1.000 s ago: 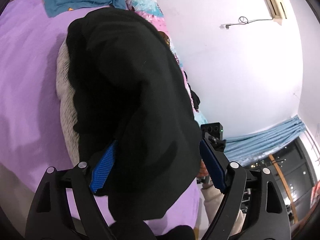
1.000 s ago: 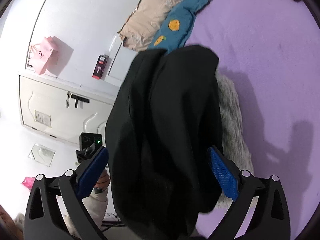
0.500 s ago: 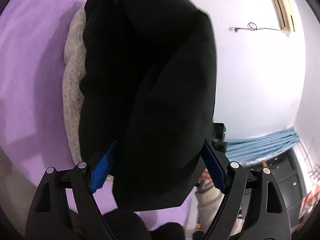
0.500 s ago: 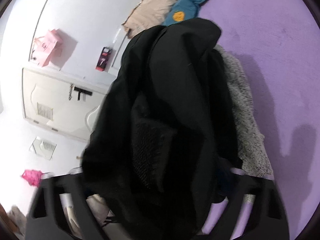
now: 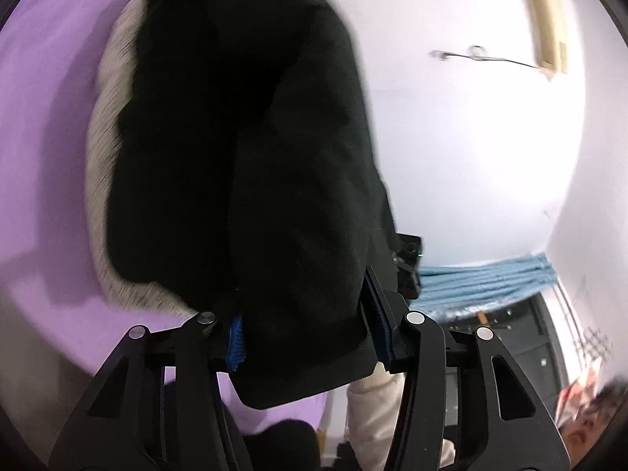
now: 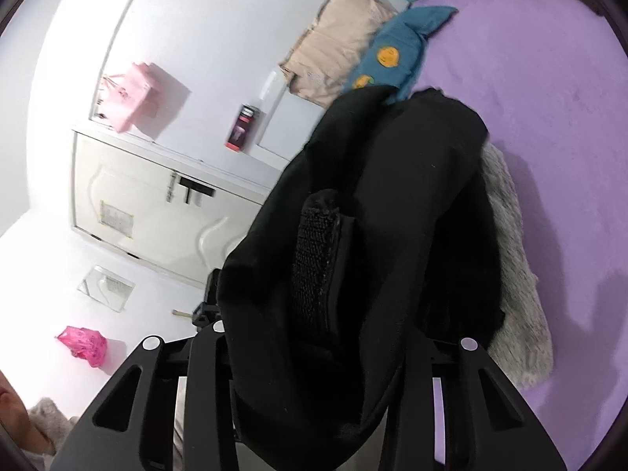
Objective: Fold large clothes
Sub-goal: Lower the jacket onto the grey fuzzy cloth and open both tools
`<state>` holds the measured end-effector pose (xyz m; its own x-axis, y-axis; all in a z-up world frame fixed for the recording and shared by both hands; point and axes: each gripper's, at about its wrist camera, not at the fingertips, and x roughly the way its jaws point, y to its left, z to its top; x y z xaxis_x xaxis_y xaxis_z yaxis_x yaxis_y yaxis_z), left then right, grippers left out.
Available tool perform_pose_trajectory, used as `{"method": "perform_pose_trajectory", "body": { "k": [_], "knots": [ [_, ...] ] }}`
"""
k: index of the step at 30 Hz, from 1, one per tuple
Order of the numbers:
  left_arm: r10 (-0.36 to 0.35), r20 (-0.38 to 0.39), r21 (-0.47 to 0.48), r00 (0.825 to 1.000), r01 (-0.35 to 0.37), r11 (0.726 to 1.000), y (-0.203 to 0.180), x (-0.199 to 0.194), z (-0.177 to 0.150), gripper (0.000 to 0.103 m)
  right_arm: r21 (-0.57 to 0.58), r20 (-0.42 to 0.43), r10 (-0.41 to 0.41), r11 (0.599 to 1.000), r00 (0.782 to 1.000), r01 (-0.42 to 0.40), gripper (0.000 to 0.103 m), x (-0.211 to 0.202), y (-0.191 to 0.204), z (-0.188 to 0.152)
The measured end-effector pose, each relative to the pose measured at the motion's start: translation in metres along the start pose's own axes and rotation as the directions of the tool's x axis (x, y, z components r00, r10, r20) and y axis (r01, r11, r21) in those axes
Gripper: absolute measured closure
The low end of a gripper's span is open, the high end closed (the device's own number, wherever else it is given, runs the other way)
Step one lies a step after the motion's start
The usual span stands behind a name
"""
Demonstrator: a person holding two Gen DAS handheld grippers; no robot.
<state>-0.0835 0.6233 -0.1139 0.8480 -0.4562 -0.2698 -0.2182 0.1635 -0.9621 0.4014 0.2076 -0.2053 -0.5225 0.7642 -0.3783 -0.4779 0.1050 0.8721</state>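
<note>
- Purple bed sheet [image 6: 549,125] and white walls frame both wrist views; the sheet fills the far side of each, and a white cabinet [image 6: 157,196] stands against the wall in the right view.
- Left claw [image 5: 310,337]: its jaws are closing, with a thick fold of the black garment [image 5: 243,157] between them. The blue pads [image 5: 235,337] sit much nearer together than a second ago and now appear to press the cloth from both sides.
- Right claw [image 6: 314,353]: its jaws are also closing on the same black garment [image 6: 392,235]. Cloth covers its pads completely, whereas a second ago both blue pads showed wide apart on either side of the fabric. A ribbed hem or cuff stands up just ahead of this claw.
- Outward from both claws, the garment runs away in a bunched dark mass, draped over a grey fuzzy garment [image 6: 518,274] that lies on the bed.
- Farther off in the right view lie a blue cushion with yellow faces [image 6: 396,51] and a beige pillow [image 6: 337,39].
- A cream sleeve [image 5: 373,408] shows below the left claw.
- Judgement: both claws have just gone from straddling the near edge to pinching it, so the garment looks ready to be lifted or carried over for a fold. The bulky bunch could slip if the grip catches only the outer layer.
</note>
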Motion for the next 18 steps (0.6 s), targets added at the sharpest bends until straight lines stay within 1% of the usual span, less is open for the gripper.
{"method": "perform_pose_trajectory", "body": {
  "k": [1,2,3,5,6,7,8,9,10,11,12,13,14,15,16,17,18],
  "knots": [
    [0.039,-0.011,-0.018,0.999,-0.039,0.999,0.008,0.004,-0.001,0.056,0.017,-0.017,-0.026,1.000,1.000,0.026,0.067,0.003,-0.009,-0.003],
    [0.063,-0.018,-0.045,0.998,-0.064,0.997,0.020,0.008,-0.002,0.056,0.045,-0.037,-0.048,0.998,0.998,0.049,0.067,0.009,-0.023,-0.007],
    [0.072,-0.025,-0.065,0.997,-0.074,0.995,0.029,0.011,-0.003,0.056,0.078,-0.044,-0.053,0.995,0.998,0.057,0.066,0.013,-0.038,-0.012],
    [0.082,-0.024,-0.061,0.996,-0.083,0.995,0.035,0.015,-0.004,0.056,0.109,-0.035,-0.031,0.993,0.999,0.034,0.064,0.017,-0.050,-0.019],
    [0.082,-0.016,-0.047,0.997,-0.083,0.995,0.034,0.014,-0.006,0.055,0.105,-0.026,-0.024,0.994,0.999,0.026,0.061,0.017,-0.052,-0.021],
    [0.081,-0.012,-0.038,0.997,-0.081,0.996,0.031,0.012,-0.007,0.055,0.082,-0.009,-0.039,0.996,0.999,0.039,0.058,0.015,-0.049,-0.022],
    [0.091,-0.006,-0.027,0.996,-0.091,0.996,0.026,0.008,-0.008,0.054,0.073,-0.001,-0.057,0.996,0.998,0.057,0.049,0.014,-0.047,-0.022],
    [0.112,0.002,-0.016,0.994,-0.112,0.994,0.022,0.004,-0.008,0.053,0.069,0.006,-0.081,0.994,0.997,0.081,0.037,0.011,-0.044,-0.022],
    [0.131,0.009,-0.007,0.991,-0.131,0.991,0.016,-0.001,-0.010,0.050,0.069,0.006,-0.096,0.993,0.995,0.096,0.033,0.010,-0.043,-0.021],
    [0.175,0.033,0.010,0.984,-0.176,0.984,0.009,-0.010,-0.010,0.047,0.075,0.004,-0.117,0.990,0.993,0.117,0.023,0.007,-0.041,-0.020],
    [0.220,0.062,0.021,0.974,-0.221,0.975,0.003,-0.017,-0.010,0.035,0.079,0.009,-0.142,0.987,0.990,0.141,0.018,0.001,-0.038,-0.018],
    [0.297,0.126,0.039,0.947,-0.304,0.952,-0.007,-0.029,-0.009,0.020,0.069,0.014,-0.151,0.986,0.988,0.150,0.018,0.001,-0.038,-0.014],
    [0.365,0.195,0.055,0.910,-0.382,0.922,-0.019,-0.039,-0.011,0.016,0.047,0.024,-0.170,0.985,0.985,0.169,0.018,-0.004,-0.032,-0.013],
    [0.405,0.235,0.069,0.884,-0.430,0.900,-0.029,-0.047,-0.013,0.014,0.022,0.043,-0.198,0.980,0.979,0.197,0.016,-0.010,-0.027,-0.012],
    [0.445,0.279,0.091,0.851,-0.484,0.870,-0.043,-0.054,-0.013,0.012,-0.013,0.066,-0.245,0.969,0.967,0.247,0.015,-0.016,-0.017,-0.011],
    [0.468,0.309,0.105,0.828,-0.519,0.849,-0.052,-0.054,-0.014,0.010,-0.039,0.090,-0.287,0.956,0.954,0.292,0.013,-0.019,-0.008,-0.010],
    [0.500,0.360,0.122,0.788,-0.571,0.812,-0.069,-0.058,-0.015,0.007,-0.068,0.132,-0.341,0.934,0.931,0.352,0.011,-0.025,0.005,-0.009]
  ]
}}
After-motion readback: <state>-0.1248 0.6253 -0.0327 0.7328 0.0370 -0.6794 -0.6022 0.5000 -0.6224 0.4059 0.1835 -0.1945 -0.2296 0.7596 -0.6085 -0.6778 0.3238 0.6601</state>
